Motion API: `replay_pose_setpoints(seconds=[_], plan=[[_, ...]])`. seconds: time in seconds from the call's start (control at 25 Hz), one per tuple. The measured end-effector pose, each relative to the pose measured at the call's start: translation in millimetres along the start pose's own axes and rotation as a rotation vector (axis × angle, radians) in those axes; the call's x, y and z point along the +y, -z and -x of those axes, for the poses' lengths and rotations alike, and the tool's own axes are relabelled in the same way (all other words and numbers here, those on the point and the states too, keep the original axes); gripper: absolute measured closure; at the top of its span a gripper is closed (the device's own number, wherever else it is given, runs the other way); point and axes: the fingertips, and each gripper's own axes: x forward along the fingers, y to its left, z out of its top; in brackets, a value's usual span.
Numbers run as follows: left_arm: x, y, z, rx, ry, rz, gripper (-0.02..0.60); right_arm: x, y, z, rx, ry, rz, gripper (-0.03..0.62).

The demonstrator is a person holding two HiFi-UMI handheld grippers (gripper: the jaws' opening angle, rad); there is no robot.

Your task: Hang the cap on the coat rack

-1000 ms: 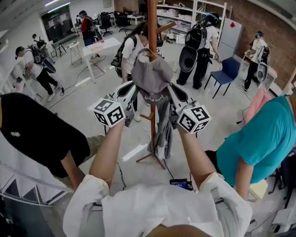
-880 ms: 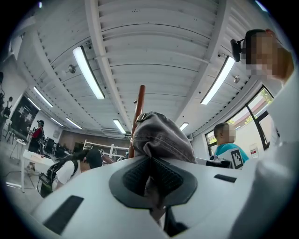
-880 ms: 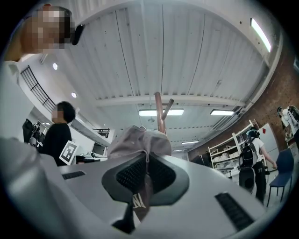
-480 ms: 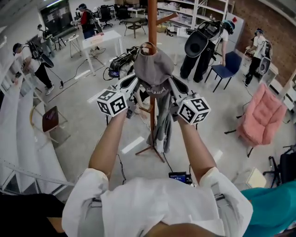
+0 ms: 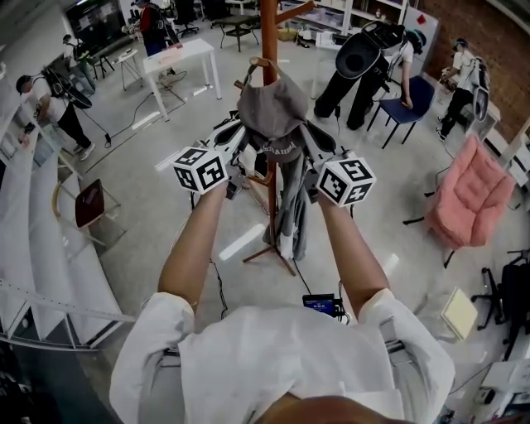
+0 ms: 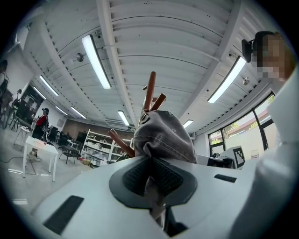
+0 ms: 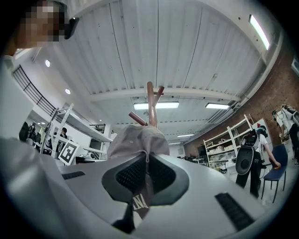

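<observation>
Both pairs of jaws are closed on fabric. The left gripper (image 6: 152,181) pinches one lower edge of the soft grey cloth cap (image 5: 272,112), and the right gripper (image 7: 145,179) pinches the other. The cap is raised against the brown wooden coat rack (image 5: 269,29). We cannot tell if a peg is inside. We should hold the opening spread, lower it onto a peg, then release both sides together.

Coat rack (image 5: 268,21) top cut off (head view)
</observation>
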Motion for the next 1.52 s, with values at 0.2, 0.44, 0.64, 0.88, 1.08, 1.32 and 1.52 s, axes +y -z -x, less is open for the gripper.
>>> replay_pose_setpoints(seconds=[0.2,0.44,0.64,0.88,1.08,1.32,1.52], plan=[[5.1,5.6,0.0,0.003,-0.017,0.013,0.555,-2.5,8.2,-2.5,0.023,0.007,0.015,0.562],[9.6,10.7,1.9,0.009,-0.025,0.029,0.555,-2.1,15.7,-5.4,0.033,0.01,0.013,0.562],[9.5,12.5,5.3,0.002,-0.026,0.043,0.555,2.0,18.1,-5.3,0.037,0.007,0.009,0.562],[12.2,12.3,5.9,-0.018,-0.053,0.039,0.555,3.5,21.0,-6.9,0.04,-0.001,0.005,0.562],[14.3,14.1,9.6,-0.029,-0.077,0.018,0.555,5.2,26.7,-6.0,0.052,0.002,0.043,0.562],[15.8,9.5,13.7,-0.039,-0.078,0.006,0.555,5.7,25.3,-8.8,0.06,0.007,0.067,0.56],[13.4,9.3,16.6,-0.041,-0.076,-0.018,0.554,4.6,25.6,-7.0,0.061,0.012,0.071,0.56]])
